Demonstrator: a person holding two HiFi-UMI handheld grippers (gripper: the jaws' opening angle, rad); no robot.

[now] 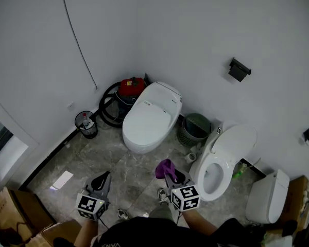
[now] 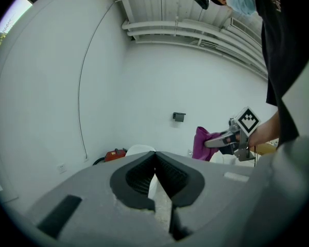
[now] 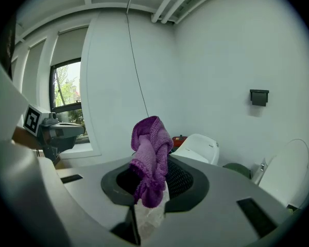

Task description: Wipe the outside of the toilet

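Just left of the open-lidded toilet point(image 1: 232, 145), clamping a purple cloth point(image 1: 165, 168) in the right gripper point(image 1: 172, 178), bunched ready for wiping; holding the left gripper point(image 1: 101, 181) closed, empty, aside as spare.

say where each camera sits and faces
Head view: on the person's head, down at the closed toilet; left gripper, right gripper, forearms show.
Left gripper view: on that gripper, jaws together, facing the wall; person's torso shows.
Right gripper view: on that gripper, clamping the purple cloth, facing wall beside the window.
Shared: each gripper view shows the other gripper.
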